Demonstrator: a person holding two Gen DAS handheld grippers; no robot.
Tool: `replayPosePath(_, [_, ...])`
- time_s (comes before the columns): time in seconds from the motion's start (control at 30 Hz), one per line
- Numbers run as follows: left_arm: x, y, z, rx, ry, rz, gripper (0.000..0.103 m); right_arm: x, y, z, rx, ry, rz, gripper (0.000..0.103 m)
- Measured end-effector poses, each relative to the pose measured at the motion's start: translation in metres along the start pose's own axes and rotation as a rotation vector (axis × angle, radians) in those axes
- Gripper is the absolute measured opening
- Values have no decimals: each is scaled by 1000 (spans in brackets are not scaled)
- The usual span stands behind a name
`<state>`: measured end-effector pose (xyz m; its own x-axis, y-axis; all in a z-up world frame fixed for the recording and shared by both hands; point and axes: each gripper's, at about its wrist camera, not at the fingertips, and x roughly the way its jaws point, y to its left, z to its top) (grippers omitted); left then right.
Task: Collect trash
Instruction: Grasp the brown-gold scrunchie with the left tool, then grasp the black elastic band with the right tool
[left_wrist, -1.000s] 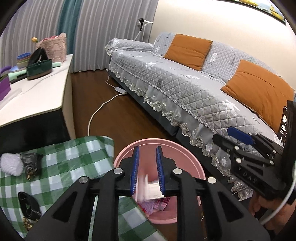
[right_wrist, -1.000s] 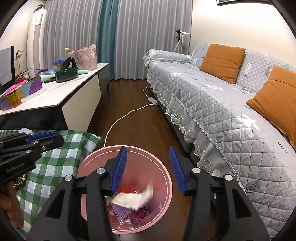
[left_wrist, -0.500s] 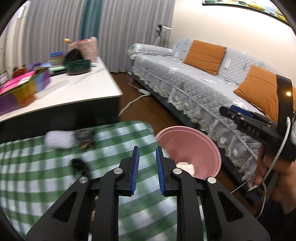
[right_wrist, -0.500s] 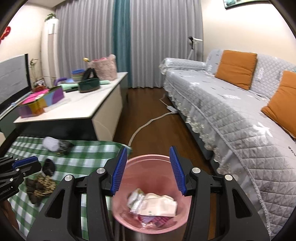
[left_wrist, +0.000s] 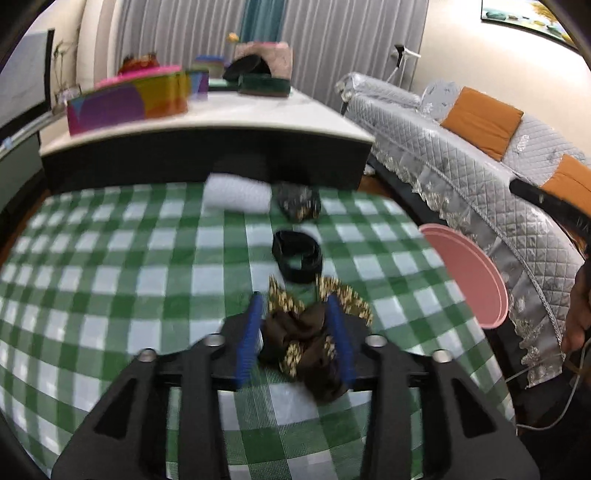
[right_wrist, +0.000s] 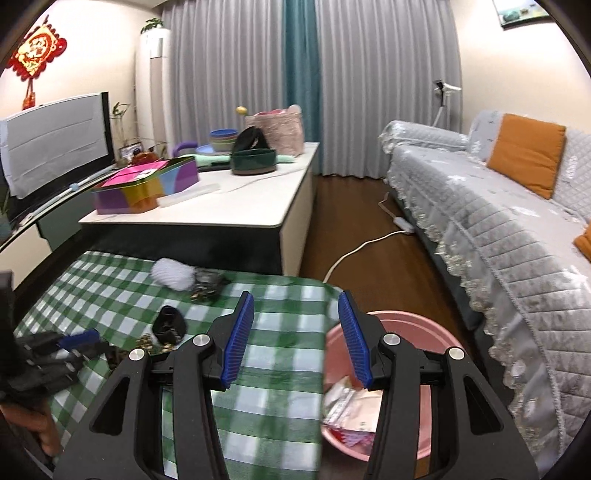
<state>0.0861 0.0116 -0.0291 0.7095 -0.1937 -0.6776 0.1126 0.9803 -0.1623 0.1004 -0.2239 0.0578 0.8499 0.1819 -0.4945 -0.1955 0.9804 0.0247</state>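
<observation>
Left tool (left_wrist: 295, 332) is down over the crumpled brown-and-gold wrapper (left_wrist: 306, 332) on the green-check worktop (left_wrist: 110, 277), jaws just been opening, now spread either side of it w/ the wrapper sitting between the blue pads (left_wrist: 251, 332); blurry, but they don't look pressed on it, so released, nothing gripped yet. That wrapper looks light, thin, crinkly, prob. foil-ish, so it'll squash flat rather than resist; best bet is to pinch across the bunched dark middle, not the loose gold edges, which would likely slip or tear free. Right tool (right_wrist: 295, 339) hangs half spread and empty, above the worktop edge beside the pink bin (right_wrist: 406, 325). Count on the worktop: 1 brown-gold wrapper under the left tool, 1 black ring-shaped scrap (left_wrist: 297, 254) just beyond it, 1 dark crumpled wrapper w/ gold bits (left_wrist: 299, 203) further back, 1 white fluffy wad (left_wrist: 236, 194) touching or just beside that, so 4 pieces left out. White wad looks soft and squashy, easy to grab anywhere; the black ring seems floppy, take it through the band. 1 bin, already holding several paper and plastic bits (right_wrist: 354, 410), can't count those. 2 tools total.
</observation>
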Motion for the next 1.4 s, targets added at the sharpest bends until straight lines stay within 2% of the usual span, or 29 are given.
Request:
replayPosePath(0.2, [21, 11, -14, -28, 63, -20, 39, 21, 24, 3, -10, 21, 55, 48])
replayPosePath(0.23, [23, 13, -14, -39, 71, -35, 34, 24, 28, 4, -13, 25, 62, 48])
replayPosePath(0.27, [25, 14, -14, -43, 74, -48, 19, 28, 32, 4, -15, 29, 74, 48])
replayPosePath(0.37, [23, 15, -11, -29, 75, -50, 8, 39, 45, 4, -9, 46, 115, 48])
replayPosePath(0.53, [11, 34, -4, -67, 68, 2, 8, 65, 70, -2, -19, 89, 170, 48])
replayPosePath(0.73, [-1, 70, 1, -129, 41, 146, 8, 96, 102, -16, -64, 154, 221, 48])
replayPosePath(0.87, [-6, 86, 5, -158, 8, 206, 8, 113, 120, -24, -99, 196, 258, 49])
replayPosePath(1.0, [-2, 94, 6, -175, 6, 210, 8, 131, 129, -34, -126, 239, 258, 61])
replayPosePath(1.4, [11, 91, 9, -183, 16, 192, 8, 158, 138, -41, -151, 302, 279, 65])
